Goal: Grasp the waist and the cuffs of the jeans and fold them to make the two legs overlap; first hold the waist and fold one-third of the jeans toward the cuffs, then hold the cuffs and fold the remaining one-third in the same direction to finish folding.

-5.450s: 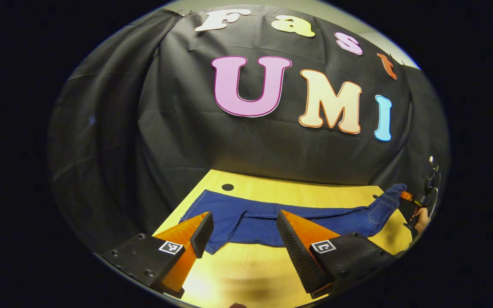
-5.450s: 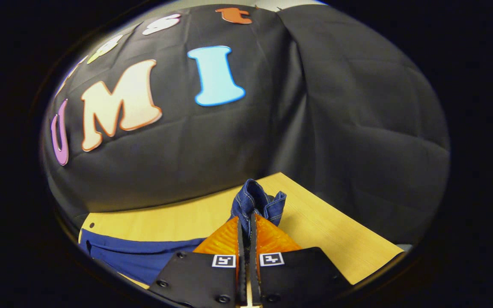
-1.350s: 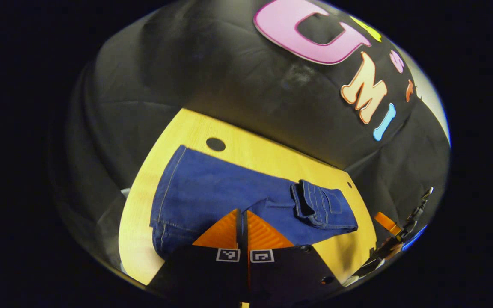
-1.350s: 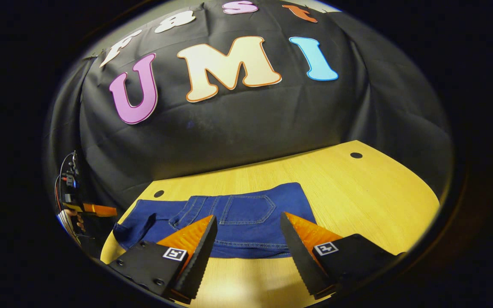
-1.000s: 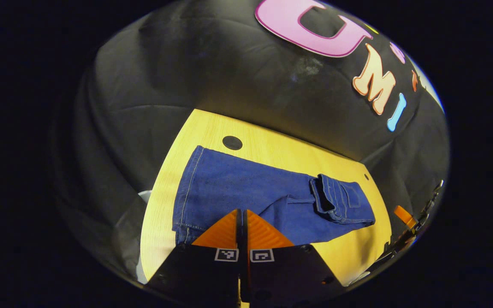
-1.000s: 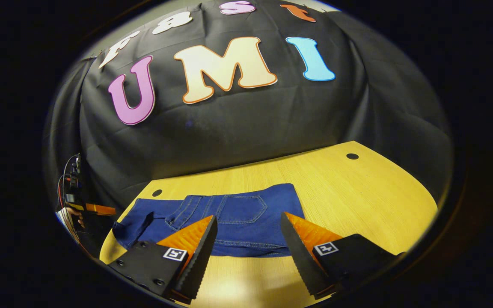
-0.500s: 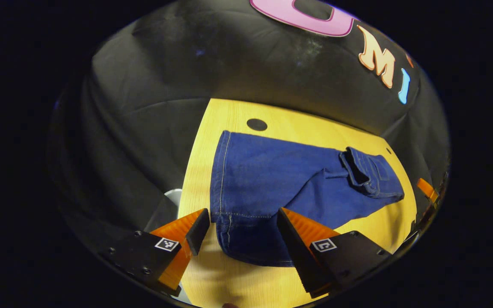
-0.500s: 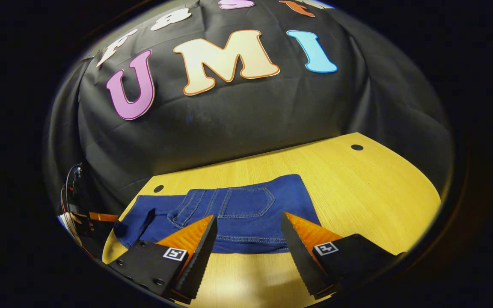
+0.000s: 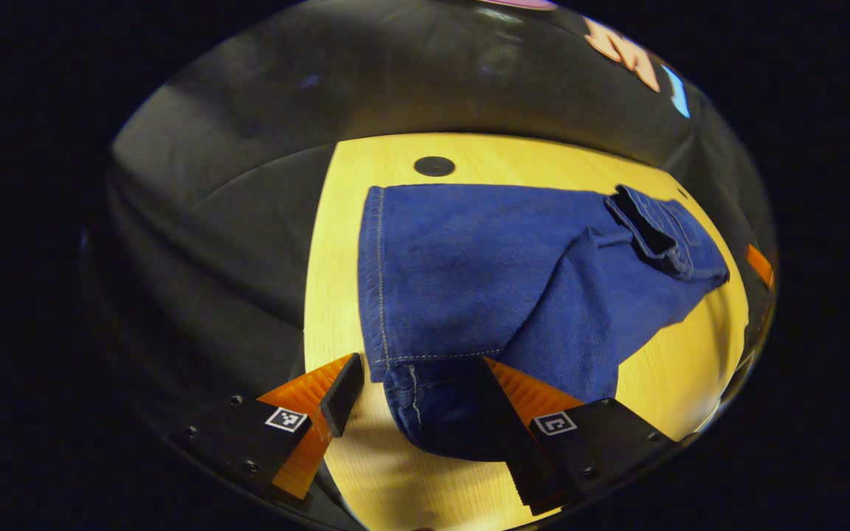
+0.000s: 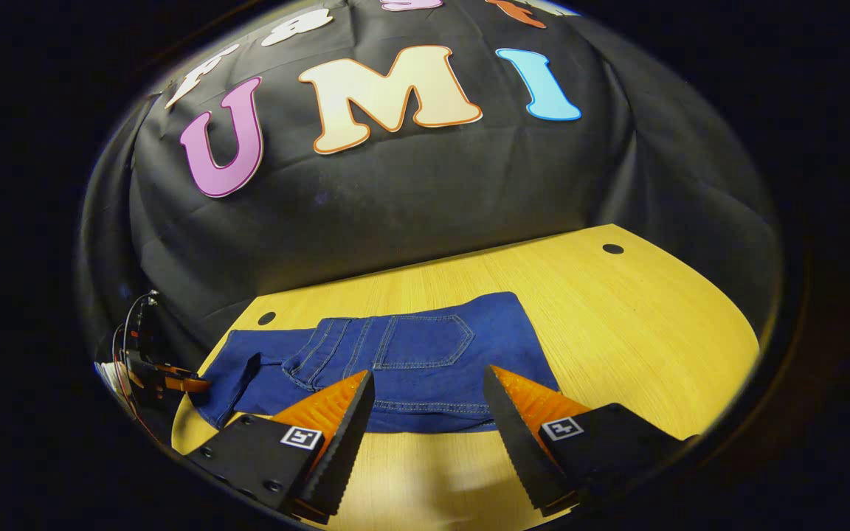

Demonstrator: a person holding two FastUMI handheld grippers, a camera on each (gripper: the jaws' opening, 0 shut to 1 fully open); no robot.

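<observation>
Item: blue denim jeans (image 9: 469,273), soft, heavy, limp; lying on the yellow wooden table (image 10: 639,324), waist third folded over. Take hold at the stitched cuffs (image 9: 425,402) by the table's left edge. My left claw (image 9: 414,383) gapes around them; my right claw (image 10: 429,402) hangs released.

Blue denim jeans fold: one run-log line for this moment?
blue denim jeans: waist third folded over | left hand-held gripper: open, straddling cuffs | right hand-held gripper: open, idle | wooden table

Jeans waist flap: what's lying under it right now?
The folded-over waist flap, back pocket up, lies on the jeans legs, which lie on the wooden table. How far the legs run beneath it is covered.
</observation>
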